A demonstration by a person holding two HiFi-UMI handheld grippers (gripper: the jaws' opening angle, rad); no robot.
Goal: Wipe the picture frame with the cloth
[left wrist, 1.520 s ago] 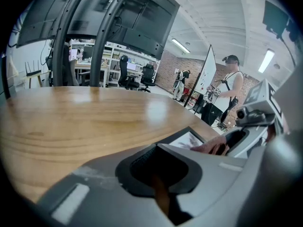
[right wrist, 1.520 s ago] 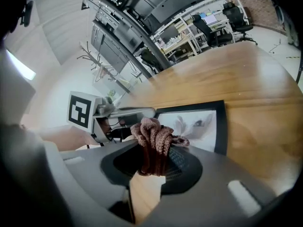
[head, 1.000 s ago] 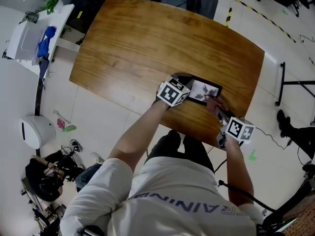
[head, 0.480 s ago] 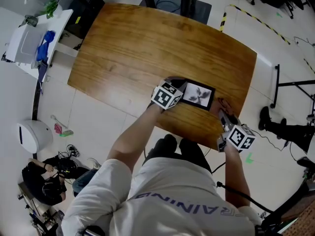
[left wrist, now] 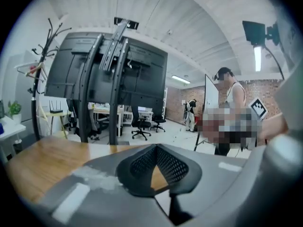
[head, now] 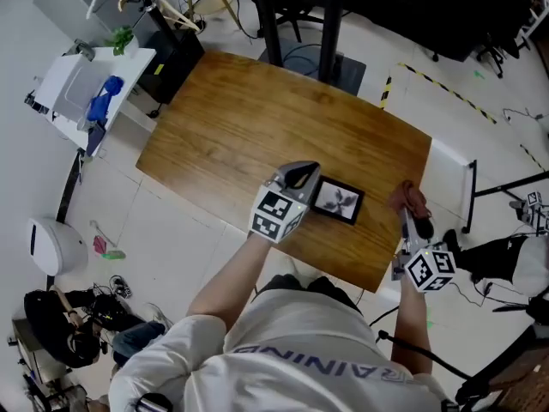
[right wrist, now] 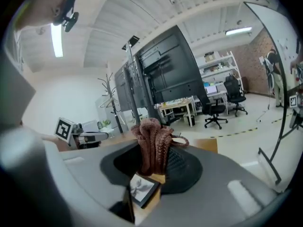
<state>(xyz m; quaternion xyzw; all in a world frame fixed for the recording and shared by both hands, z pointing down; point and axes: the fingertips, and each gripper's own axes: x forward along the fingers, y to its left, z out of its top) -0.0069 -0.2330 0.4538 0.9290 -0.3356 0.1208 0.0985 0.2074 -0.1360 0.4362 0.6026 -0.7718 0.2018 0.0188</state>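
The black picture frame (head: 336, 201) with a grey print lies flat on the wooden table (head: 240, 118), near its front right corner. My left gripper (head: 300, 175) hovers at the frame's left end, its jaws shut with nothing between them (left wrist: 156, 150). To the right of the frame, my right gripper (head: 408, 213) is shut on the reddish-brown cloth (head: 413, 197) beside the table's right edge. In the right gripper view the cloth (right wrist: 152, 143) stands bunched between the jaws, and the picture frame (right wrist: 143, 188) shows below it.
A white cart (head: 64, 88) with a blue item (head: 103, 97) stands left of the table. A black stand (head: 296, 15) rises behind the table. Other people (left wrist: 229, 112) stand in the room. The table's right edge is close to my right gripper.
My right gripper has carried the cloth off the frame to the right. The left gripper has drawn back slightly from the frame's left end. The head view has shifted.
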